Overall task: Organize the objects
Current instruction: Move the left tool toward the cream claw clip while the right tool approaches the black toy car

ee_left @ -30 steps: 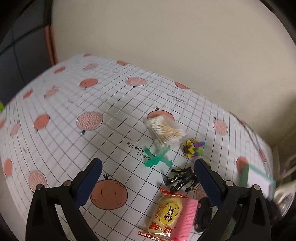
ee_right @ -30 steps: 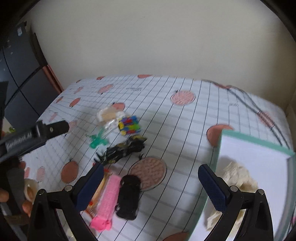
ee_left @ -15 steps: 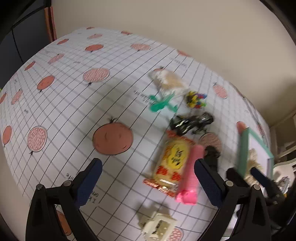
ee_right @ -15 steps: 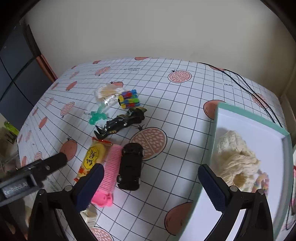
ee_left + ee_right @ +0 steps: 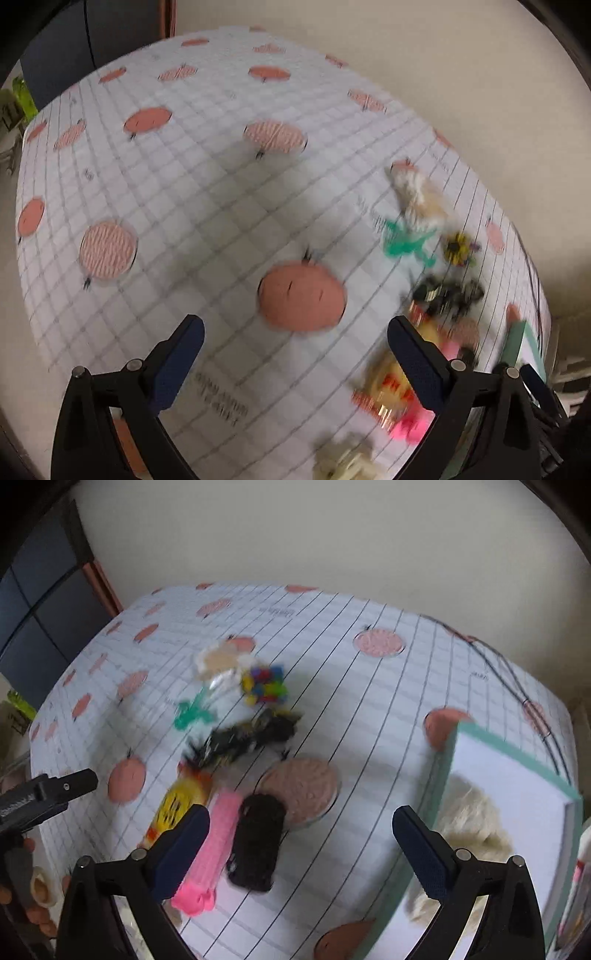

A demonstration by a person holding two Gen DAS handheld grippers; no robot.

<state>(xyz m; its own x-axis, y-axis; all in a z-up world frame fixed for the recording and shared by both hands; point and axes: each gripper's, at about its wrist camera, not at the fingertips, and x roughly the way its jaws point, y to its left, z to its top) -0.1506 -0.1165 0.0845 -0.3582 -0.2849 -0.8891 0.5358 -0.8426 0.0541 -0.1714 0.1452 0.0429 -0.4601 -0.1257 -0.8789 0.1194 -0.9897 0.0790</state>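
**Both tongs wide apart and empty over the gridded tabletop**

On the tabletop (image 5: 207, 206) we see a white cloth ruled in a dark grid and dotted with salmon-pink fruit prints. A plain cream wall (image 5: 314, 531) runs behind its far edge, and dark panels with an orange-brown strip stand at the far left corner. A thin black cable (image 5: 517, 686) trails along the far right edge.

Our left tongs (image 5: 295, 360) hang with both blue pads spread wide and nothing between them, over bare cloth beside a large pink print. Our right tongs (image 5: 301, 849) are likewise spread wide and hold nothing.

The loose things lie in one blurred line right of centre: a bundle of cotton swabs (image 5: 221, 664) farthest off, a green plastic piece (image 5: 190, 712) and a heap of coloured beads (image 5: 266, 685) just beside it, then a black toy vehicle (image 5: 251, 734), a yellow snack packet (image 5: 177, 805), a pink comb (image 5: 210, 853) and a black toy car (image 5: 256, 845) side by side nearest us. A pale clip (image 5: 347, 465) sits at the near edge.

A green-rimmed white tray (image 5: 517, 760) at the right edge holds cream yarn (image 5: 476, 823).

The left half of the cloth lies open out to its rounded edges.
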